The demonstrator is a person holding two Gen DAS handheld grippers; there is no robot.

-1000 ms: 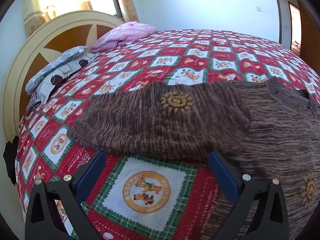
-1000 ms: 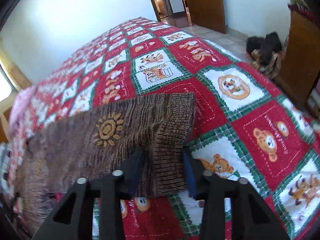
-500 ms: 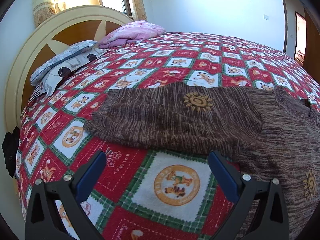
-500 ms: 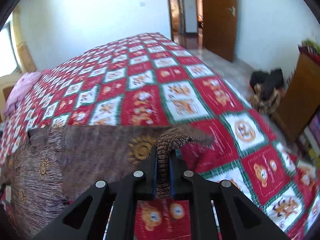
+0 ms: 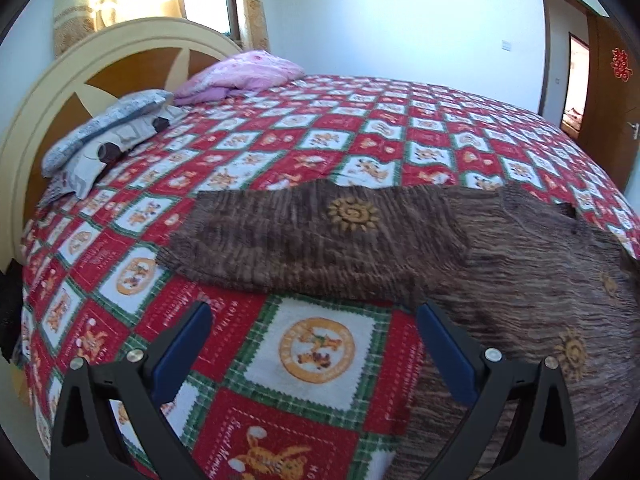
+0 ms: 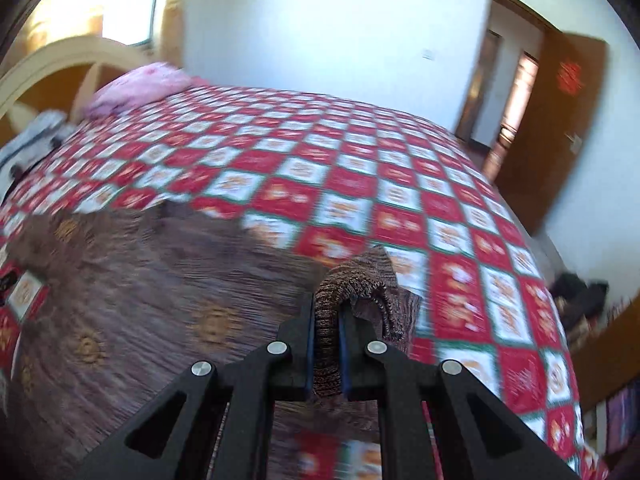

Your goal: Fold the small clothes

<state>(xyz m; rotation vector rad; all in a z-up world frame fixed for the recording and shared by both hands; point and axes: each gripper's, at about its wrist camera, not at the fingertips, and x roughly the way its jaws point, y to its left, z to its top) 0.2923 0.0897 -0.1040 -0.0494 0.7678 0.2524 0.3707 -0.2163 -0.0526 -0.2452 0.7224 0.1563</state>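
Right gripper pinches the sweater cuff, body lying toward 9 o'clock; left gripper spread, empty, other sleeve at 12 o'clock.

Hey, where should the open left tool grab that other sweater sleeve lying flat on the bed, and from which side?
Take the sleeve at its cuff end, probably coming in from the headboard side. That end lies flat and free on the bedspread, so one finger can slide under its edge; nearer the body the knit is wider and layered.
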